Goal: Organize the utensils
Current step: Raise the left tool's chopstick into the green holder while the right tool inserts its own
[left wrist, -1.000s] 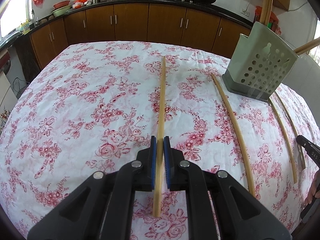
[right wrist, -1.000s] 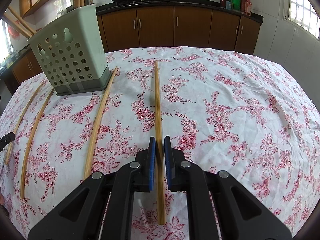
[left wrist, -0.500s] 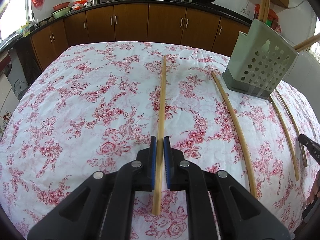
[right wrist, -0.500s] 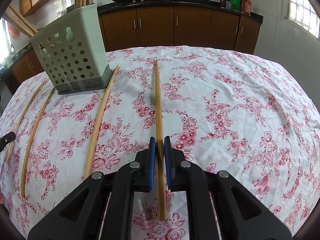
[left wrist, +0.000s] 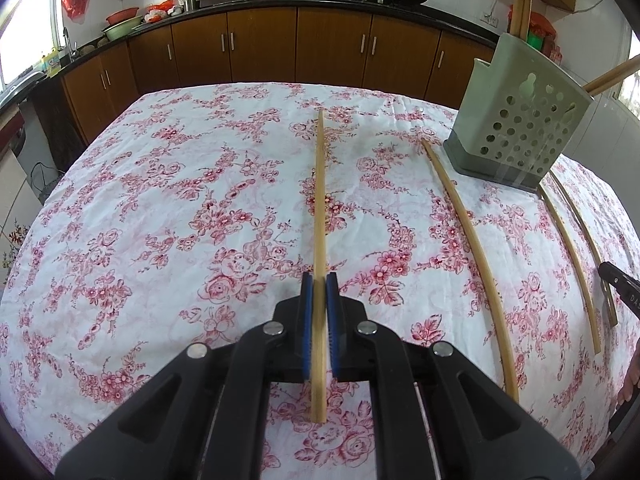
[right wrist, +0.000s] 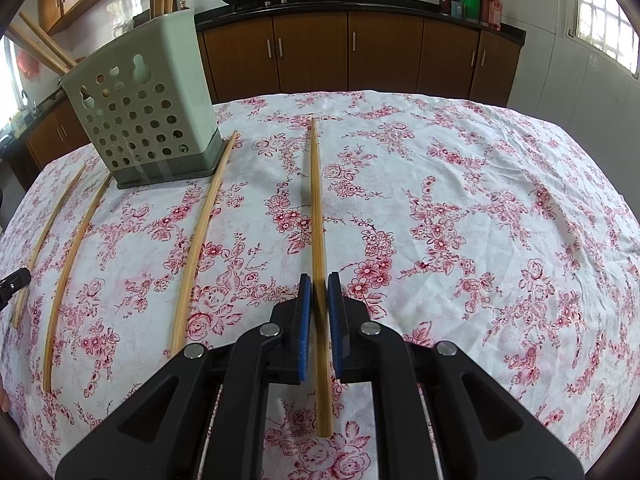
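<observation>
The left gripper [left wrist: 319, 285] has its blue pads [left wrist: 306, 312] pressed in on a long bamboo chopstick [left wrist: 319, 208], which runs straight from between them toward 12 o'clock over the floral tablecloth [left wrist: 160, 220]; its blunt end pokes back past the pads toward 6 o'clock. The stick is pale yellow-tan, smooth, thick at the near end and tapering to a slim far tip. In the right wrist view the right gripper [right wrist: 319, 286] likewise pinches a second held chopstick [right wrist: 317, 200], of a slightly deeper honey colour with fine lengthwise grain, also pointing to 12 o'clock. Whether either stick is off the cloth or resting on it cannot be told. Three loose chopsticks [left wrist: 472, 240] lie on the cloth at 2 to 3 o'clock in the left view, bowed by the lens, roughly side by side. The same three appear at 8 to 10 o'clock in the right view, the nearest one [right wrist: 204, 236] lying just beside the foot of the utensil holder [right wrist: 140, 112]. That holder is a pale green perforated plastic caddy on a grey base, standing upright at 10 o'clock, with several more chopsticks sticking out of its top, some leaning outward.
</observation>
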`<state>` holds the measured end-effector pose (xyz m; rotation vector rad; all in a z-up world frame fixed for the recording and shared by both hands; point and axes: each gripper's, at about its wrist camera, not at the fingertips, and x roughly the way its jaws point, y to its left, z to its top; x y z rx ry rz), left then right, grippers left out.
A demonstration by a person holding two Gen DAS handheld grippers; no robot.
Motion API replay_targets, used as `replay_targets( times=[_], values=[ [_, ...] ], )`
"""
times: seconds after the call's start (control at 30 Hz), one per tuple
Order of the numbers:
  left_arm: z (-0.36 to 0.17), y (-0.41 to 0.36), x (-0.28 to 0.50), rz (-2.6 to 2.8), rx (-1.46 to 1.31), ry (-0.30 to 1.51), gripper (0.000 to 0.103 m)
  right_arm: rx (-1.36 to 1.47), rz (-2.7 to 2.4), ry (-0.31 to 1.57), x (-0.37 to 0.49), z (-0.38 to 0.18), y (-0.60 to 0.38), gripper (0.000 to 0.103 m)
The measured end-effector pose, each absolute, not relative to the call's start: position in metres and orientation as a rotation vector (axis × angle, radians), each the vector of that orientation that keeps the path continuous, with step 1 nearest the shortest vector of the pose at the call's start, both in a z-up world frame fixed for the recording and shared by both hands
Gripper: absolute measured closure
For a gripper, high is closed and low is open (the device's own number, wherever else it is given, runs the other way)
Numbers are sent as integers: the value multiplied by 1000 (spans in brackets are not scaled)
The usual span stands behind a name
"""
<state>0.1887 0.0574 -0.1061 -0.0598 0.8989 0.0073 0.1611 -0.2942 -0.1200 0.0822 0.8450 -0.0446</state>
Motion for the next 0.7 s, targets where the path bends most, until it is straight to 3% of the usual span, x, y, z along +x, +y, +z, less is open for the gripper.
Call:
replay_targets(
  times=[0.23, 0.7],
  values=[
    [-100, 61, 186, 5, -54, 887, 95, 77, -44, 851, 163, -117, -294, 95],
    [9, 74, 184, -43, -96, 610, 95, 134, -33, 589, 149, -28, -307, 95]
  ],
)
